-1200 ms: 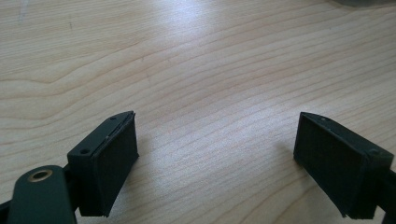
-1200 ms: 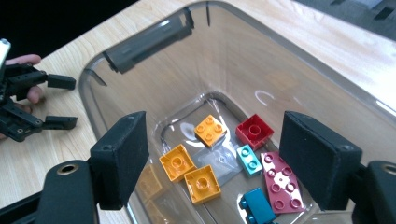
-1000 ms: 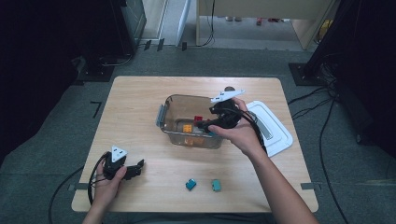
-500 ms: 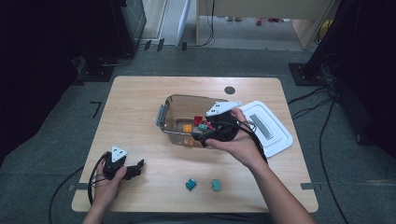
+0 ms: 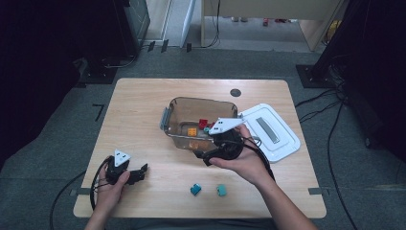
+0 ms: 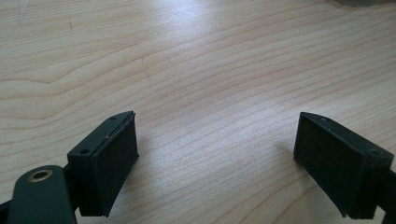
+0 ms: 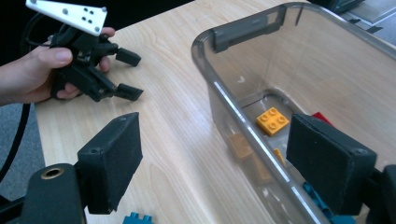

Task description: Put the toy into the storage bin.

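Note:
A clear brown-tinted bin [image 5: 178, 106] stands mid-table and holds an orange brick [image 5: 192, 132], a red brick [image 5: 203, 123] and a teal one. My right gripper [image 5: 203, 158] hovers at the bin's near wall, open and holding nothing. In the right gripper view its jaws [image 7: 219, 158] straddle that wall [image 7: 243, 126], with the orange brick [image 7: 272, 120] just beyond it. My left gripper [image 5: 140, 173] rests near the table's front left, open over bare wood [image 6: 215, 158]. A blue brick [image 5: 195, 189] and a teal brick [image 5: 221, 190] lie loose near the front edge.
The bin's white lid [image 5: 270, 132] lies flat to its right. A dark round hole [image 5: 235, 92] marks the table behind the bin. Bare wood [image 5: 134, 120] spreads across the table's left half. Cables trail off the front edge from both grippers.
My right gripper has come back from over the bin's right end, toward me and leftward, to the bin's near wall. The left gripper has stayed put.

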`<move>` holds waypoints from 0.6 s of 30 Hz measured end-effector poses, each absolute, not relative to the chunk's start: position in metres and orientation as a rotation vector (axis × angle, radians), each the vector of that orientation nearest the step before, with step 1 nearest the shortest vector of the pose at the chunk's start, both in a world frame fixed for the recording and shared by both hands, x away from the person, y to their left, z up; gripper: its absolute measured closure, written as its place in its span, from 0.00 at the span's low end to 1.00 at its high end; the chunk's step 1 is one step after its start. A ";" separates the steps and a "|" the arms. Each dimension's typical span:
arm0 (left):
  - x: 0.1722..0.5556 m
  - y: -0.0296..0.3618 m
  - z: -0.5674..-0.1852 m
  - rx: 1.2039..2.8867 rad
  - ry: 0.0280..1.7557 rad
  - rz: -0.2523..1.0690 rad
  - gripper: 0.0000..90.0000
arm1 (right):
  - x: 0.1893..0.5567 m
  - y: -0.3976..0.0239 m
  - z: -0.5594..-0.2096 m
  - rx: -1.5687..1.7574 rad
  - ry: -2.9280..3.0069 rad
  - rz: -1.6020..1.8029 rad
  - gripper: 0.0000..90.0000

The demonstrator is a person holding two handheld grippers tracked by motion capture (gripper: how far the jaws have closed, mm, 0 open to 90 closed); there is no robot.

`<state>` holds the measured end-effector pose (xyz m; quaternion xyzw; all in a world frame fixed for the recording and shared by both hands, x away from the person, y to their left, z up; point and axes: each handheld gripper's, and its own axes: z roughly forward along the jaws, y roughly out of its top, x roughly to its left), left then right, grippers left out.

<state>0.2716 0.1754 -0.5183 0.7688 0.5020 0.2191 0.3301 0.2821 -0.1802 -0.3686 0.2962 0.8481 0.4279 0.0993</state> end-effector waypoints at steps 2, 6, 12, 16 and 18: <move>0.272 0.175 -0.518 2.009 1.314 0.573 0.15 | 0.281 -0.180 -0.370 0.873 2.509 1.266 0.20; 0.272 0.175 -0.518 2.009 1.315 0.571 0.15 | 0.274 -0.178 -0.377 0.865 2.527 1.263 0.20; 0.272 0.175 -0.518 2.010 1.314 0.571 0.15 | 0.268 -0.177 -0.387 0.857 2.553 1.268 0.20; 0.271 0.175 -0.518 2.010 1.314 0.571 0.15 | 0.263 -0.175 -0.394 0.834 2.581 1.270 0.20; 0.271 0.175 -0.518 2.010 1.314 0.571 0.15 | 0.260 -0.174 -0.398 0.825 2.593 1.270 0.20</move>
